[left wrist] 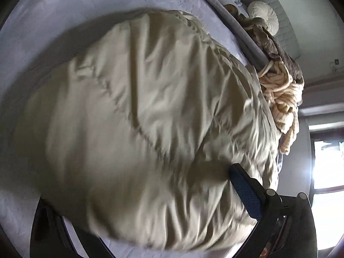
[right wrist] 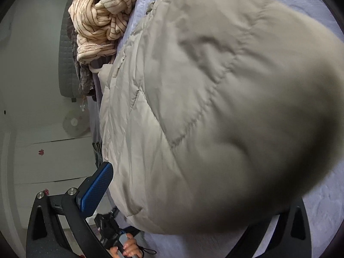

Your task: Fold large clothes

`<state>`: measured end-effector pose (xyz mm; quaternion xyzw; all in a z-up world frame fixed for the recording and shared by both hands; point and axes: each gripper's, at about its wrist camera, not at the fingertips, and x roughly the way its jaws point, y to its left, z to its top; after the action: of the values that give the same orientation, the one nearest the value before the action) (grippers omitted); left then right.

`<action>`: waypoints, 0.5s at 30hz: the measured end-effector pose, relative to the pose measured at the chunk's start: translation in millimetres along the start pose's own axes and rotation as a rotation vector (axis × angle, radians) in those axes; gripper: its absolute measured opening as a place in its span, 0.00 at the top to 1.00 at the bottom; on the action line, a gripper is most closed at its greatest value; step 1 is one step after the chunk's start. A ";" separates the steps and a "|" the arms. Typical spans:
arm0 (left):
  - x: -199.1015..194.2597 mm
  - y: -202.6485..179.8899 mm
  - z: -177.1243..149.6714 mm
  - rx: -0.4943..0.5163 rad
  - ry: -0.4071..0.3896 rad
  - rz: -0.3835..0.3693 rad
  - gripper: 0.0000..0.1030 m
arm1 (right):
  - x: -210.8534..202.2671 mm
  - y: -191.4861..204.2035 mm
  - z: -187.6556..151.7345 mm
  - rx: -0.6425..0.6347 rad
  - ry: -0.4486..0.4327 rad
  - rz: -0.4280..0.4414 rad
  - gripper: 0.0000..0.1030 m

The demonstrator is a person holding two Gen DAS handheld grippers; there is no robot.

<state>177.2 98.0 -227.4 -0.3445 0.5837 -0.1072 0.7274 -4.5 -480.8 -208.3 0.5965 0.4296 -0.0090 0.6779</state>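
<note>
A large beige quilted puffer jacket lies on a pale lavender bed and fills most of the left wrist view. It also fills the right wrist view, blurred where close to the lens. Each gripper has jacket fabric bunched between its fingers. In the left wrist view one blue-padded finger shows; the other is hidden under fabric. In the right wrist view one blue-padded finger shows beside the jacket edge; the other is covered.
A cream striped fleece garment and a brown garment are piled at the bed's edge. A grey quilted headboard and white wall stand beyond. A bright window is at the right. The other hand shows below.
</note>
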 end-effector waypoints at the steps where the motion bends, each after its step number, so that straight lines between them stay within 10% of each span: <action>1: 6.1 -2.8 3.5 -0.008 -0.006 0.006 0.00 | 2.6 -1.1 1.4 -0.002 0.005 0.001 0.00; 9: -8.6 3.1 1.8 0.002 -0.086 -0.021 0.64 | 4.8 -10.9 2.6 0.053 -0.003 0.011 0.07; 11: -13.7 -3.8 2.5 0.050 -0.096 -0.010 0.73 | 3.6 -16.1 2.5 0.086 0.007 0.003 0.47; 15: -26.2 -16.5 -0.6 0.149 -0.114 0.007 0.77 | -3.9 -8.9 -3.2 0.058 -0.013 0.016 0.70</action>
<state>172.9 100.2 -196.8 -0.2929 0.5329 -0.1276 0.7835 -13.4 -482.7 -212.9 0.6194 0.4200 -0.0196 0.6630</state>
